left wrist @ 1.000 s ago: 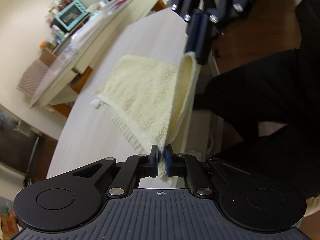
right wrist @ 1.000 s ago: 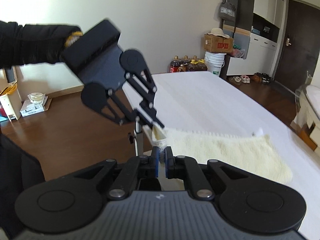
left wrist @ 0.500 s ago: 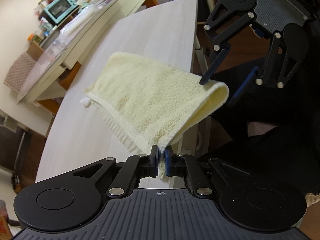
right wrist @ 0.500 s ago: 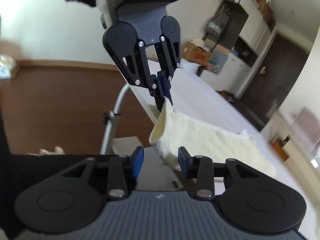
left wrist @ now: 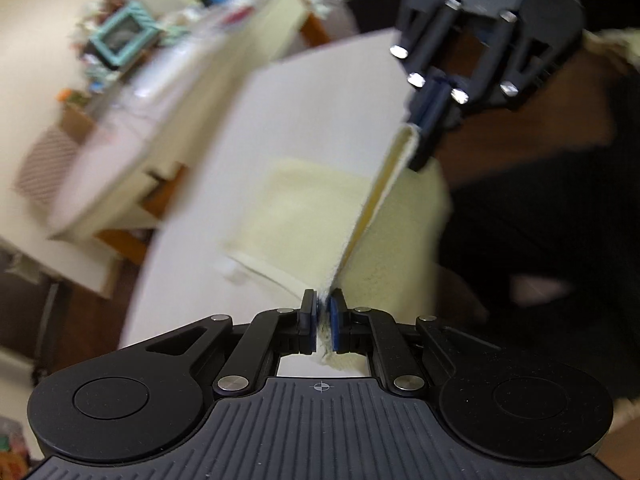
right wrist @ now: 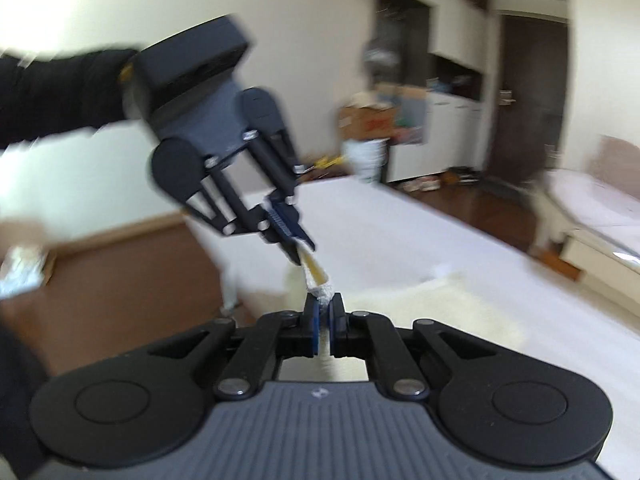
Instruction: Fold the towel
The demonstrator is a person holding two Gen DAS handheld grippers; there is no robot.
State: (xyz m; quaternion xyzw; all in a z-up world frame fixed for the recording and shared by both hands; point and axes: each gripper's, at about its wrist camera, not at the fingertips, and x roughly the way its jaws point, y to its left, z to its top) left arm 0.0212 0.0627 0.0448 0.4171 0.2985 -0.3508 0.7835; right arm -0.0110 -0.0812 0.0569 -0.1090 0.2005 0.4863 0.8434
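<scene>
A pale yellow towel (left wrist: 304, 208) lies partly on the white table (left wrist: 320, 112), its near edge lifted and stretched between both grippers. My left gripper (left wrist: 320, 314) is shut on one corner of that edge. Farther along the edge, my right gripper (left wrist: 426, 120) pinches the other corner. In the right wrist view my right gripper (right wrist: 324, 314) has its jaws closing tight on the towel (right wrist: 420, 304) corner. Just beyond, the left gripper (right wrist: 298, 246) holds the same edge, carried by a black sleeve (right wrist: 60, 96).
A long counter (left wrist: 208, 92) with a teal appliance (left wrist: 120, 36) runs left of the table. The person's dark clothing (left wrist: 540, 220) fills the right side. Beyond the table (right wrist: 400, 220) stand a white bucket (right wrist: 368, 156), boxes and white cabinets; wooden floor lies on both sides.
The right gripper, open and off the towel half a second ago, has shut on the towel's corner. The left gripper has risen, and the lifted edge now runs taut between them.
</scene>
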